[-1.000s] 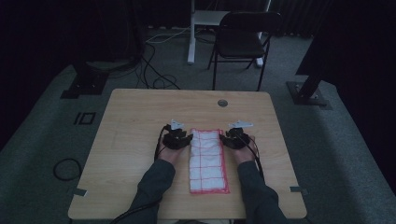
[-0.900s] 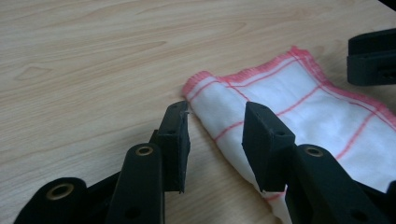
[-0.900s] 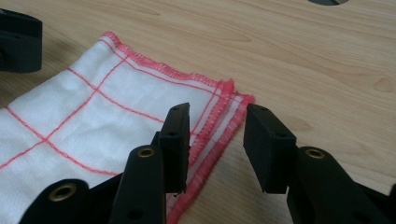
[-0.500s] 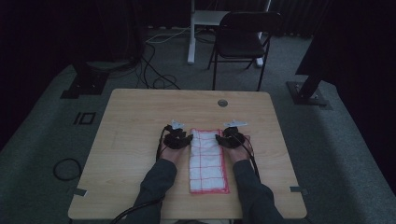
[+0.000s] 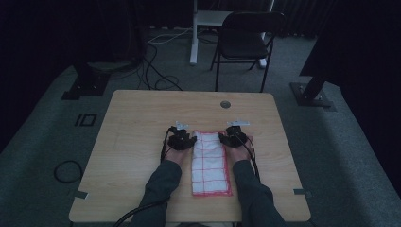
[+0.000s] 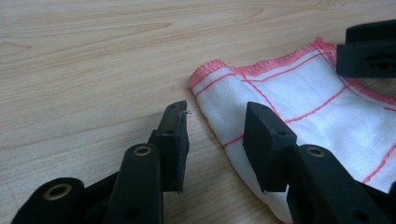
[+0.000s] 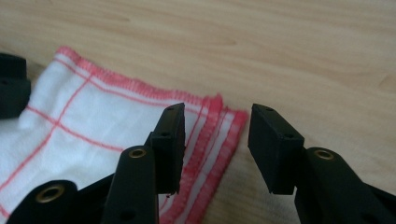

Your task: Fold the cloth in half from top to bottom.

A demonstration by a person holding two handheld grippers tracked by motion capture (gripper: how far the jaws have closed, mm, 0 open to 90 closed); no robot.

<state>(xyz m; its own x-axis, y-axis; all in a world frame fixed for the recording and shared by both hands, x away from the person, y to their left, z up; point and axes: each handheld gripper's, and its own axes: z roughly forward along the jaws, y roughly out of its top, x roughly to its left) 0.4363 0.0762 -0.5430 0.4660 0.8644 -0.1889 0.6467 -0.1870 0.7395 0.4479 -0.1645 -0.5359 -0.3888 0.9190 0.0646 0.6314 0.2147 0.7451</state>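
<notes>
Cloth (image 5: 211,162): folded, woven, red-stitched rectangle.

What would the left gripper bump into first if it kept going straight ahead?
Probably the cloth. The left gripper has open jaws straddling the cloth's near edge, so going on it would likely meet that red-stitched edge and corner first, then bare table. Depth is hard to judge.

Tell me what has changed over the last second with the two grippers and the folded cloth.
Little has changed. The left gripper and the right gripper have edged inward to the far corners of the white, red-checked folded cloth, jaws open astride its edges; nothing is gripped yet. The cloth lies flat as before on the light wooden table.
</notes>
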